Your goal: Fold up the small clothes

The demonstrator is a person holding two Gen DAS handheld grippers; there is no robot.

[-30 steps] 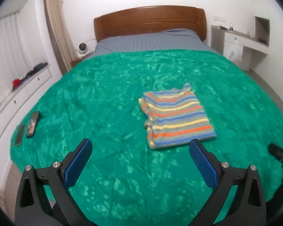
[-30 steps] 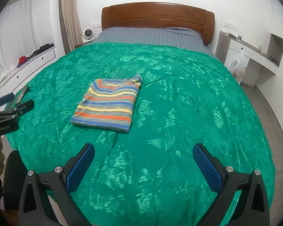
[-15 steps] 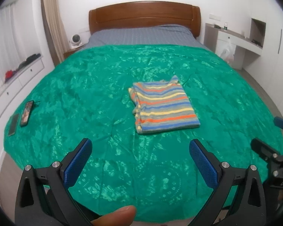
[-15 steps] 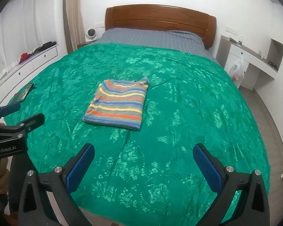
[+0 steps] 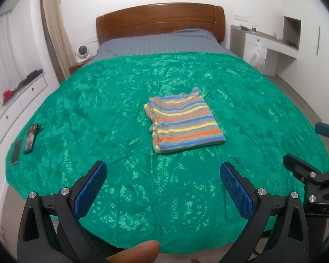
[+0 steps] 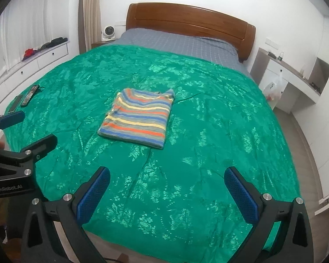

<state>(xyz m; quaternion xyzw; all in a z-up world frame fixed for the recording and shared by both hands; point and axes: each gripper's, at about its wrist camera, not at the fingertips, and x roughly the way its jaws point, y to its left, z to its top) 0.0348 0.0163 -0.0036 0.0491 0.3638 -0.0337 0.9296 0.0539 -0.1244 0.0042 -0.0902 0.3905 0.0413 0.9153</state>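
A small striped shirt [image 5: 184,125] [image 6: 140,120] in blue, orange, yellow and grey lies folded into a neat rectangle in the middle of the green bedspread [image 5: 111,114] [image 6: 219,131]. My left gripper [image 5: 163,171] hangs open over the foot of the bed, well short of the shirt, with nothing between its blue pads. My right gripper [image 6: 166,177] is open too, also back at the bed's foot and empty. Each gripper shows at the edge of the other's view.
Two phones [image 5: 30,138] [image 6: 29,93] lie at the left edge of the bedspread. A wooden headboard [image 5: 160,20] and grey sheet are at the far end. White drawers [image 6: 43,54] run along the left wall, a desk [image 5: 265,41] stands at the right. A fingertip [image 5: 133,252] shows at the bottom.
Both grippers have drawn back from the folded shirt toward the foot of the bed, so more of the bed's near edge shows. The shirt has stayed in place.
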